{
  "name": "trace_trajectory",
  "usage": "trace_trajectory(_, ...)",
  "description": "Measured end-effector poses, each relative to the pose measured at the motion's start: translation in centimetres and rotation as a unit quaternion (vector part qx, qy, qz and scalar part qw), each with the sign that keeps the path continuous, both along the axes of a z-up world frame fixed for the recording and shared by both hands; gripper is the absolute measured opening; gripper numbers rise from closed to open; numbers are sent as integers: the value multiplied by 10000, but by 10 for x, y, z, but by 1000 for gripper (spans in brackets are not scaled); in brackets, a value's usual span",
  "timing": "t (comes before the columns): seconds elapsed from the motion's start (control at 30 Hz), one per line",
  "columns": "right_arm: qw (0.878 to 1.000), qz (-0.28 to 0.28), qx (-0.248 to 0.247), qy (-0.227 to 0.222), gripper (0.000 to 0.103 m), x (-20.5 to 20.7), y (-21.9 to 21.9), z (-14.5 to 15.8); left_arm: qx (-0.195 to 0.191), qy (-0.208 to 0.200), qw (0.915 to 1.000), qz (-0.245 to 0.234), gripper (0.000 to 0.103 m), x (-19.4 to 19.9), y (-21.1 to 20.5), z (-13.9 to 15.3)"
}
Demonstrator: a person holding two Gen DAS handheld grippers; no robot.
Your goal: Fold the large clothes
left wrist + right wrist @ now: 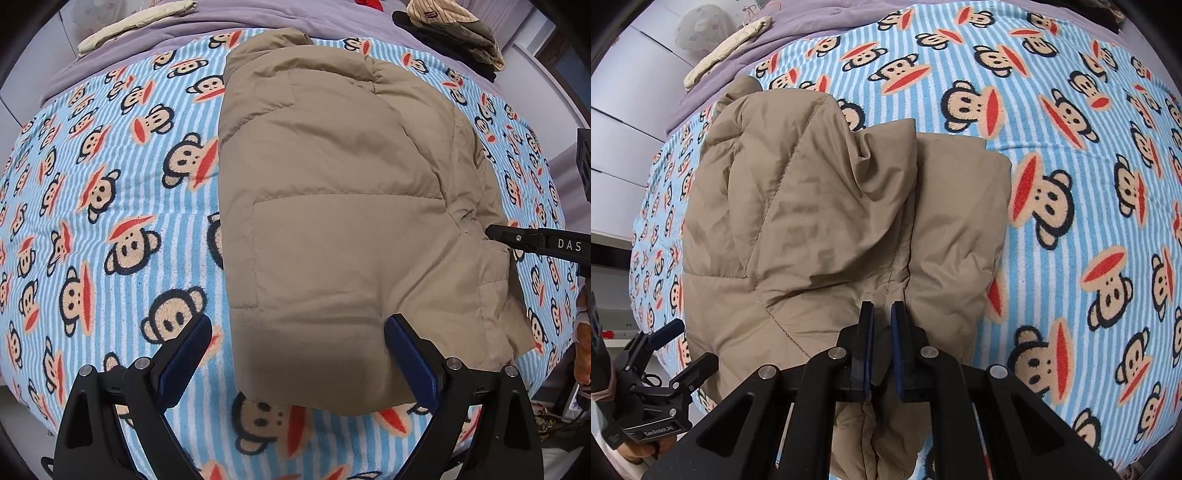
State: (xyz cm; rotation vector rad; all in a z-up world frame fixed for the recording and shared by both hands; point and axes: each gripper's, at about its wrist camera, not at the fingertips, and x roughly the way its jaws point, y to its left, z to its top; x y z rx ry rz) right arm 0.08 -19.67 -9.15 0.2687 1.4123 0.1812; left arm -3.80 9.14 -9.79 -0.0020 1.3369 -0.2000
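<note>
A tan padded jacket (332, 206) lies folded on a bed with a blue striped monkey-print blanket (110, 221). My left gripper (297, 332) hovers over the jacket's near edge, its jaws wide open and nothing between the blue pads (188, 354). In the right wrist view the same jacket (812, 221) bulges up in folds, and my right gripper (882, 310) is shut on a pinched ridge of its fabric. The right gripper's tip (496, 232) shows at the jacket's right edge in the left wrist view. At the lower left of the right wrist view, the open left gripper (681, 345) sits beside the jacket.
A purple sheet (221, 18) covers the far end of the bed, with a cream rolled cloth (129, 27) on it. A pile of dark and striped clothes (454, 33) lies at the far right. A hand (583, 347) shows at the right edge. White drawers (624, 122) stand left.
</note>
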Motion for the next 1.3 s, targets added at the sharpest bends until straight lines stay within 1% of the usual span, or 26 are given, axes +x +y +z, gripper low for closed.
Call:
trace_trajectory(0.1,10000,-56,57,-10,10,-7,-2,7,90,-142,9999,2,97,-4,1,10)
trace_trajectory(0.17,9999,-80,78,-22,10,-12,-3,13,135,-199,9997,39,103,-5,3,16)
trace_trajectory(0.27,9998,-142,91,-45,10,-18,-5,21,92,-241,9996,119,103,-8,6,25)
trace_trajectory(0.37,9998,-180,101,-51,11,-26,-7,29,153,-423,9989,162,103,-10,6,40)
trace_trajectory(0.43,9998,-179,56,-77,16,-32,-7,36,327,-581,9976,189,103,-11,5,52)
trace_trajectory(0.47,9998,-188,8,-105,34,-36,-7,40,394,-658,9968,204,103,-11,5,58)
trace_trajectory(0.5,9997,-198,-44,-140,65,-39,-7,43,384,-733,9963,226,103,-12,5,63)
trace_trajectory(0.53,9995,-207,-97,-209,76,-42,-6,48,312,-792,9960,259,103,-12,6,69)
trace_trajectory(0.57,9992,-211,-147,-291,82,-45,-6,53,245,-815,9959,293,103,-12,6,73)
trace_trajectory(0.67,9983,-229,-266,-465,82,-52,-5,65,199,-838,9956,361,103,-11,4,83)
trace_trajectory(0.73,9973,-315,-286,-605,87,-56,-5,73,252,-883,9951,354,103,-11,2,88)
trace_trajectory(0.8,9961,-374,-360,-716,103,-59,-5,79,276,-909,9949,341,103,-12,-1,93)
trace_trajectory(0.9,9935,-551,-500,-866,103,-61,-5,89,269,-947,9944,388,103,-14,-2,101)
trace_trajectory(0.97,9925,-638,-490,-925,103,-60,-7,98,295,-939,9941,458,103,-13,0,108)
trace_trajectory(1.07,9901,-663,-642,-1058,103,-59,-6,115,180,-982,9935,544,103,-13,3,123)
trace_trajectory(1.3,9821,-716,-1005,-1426,103,-57,4,151,268,-1371,9879,679,103,-11,5,160)
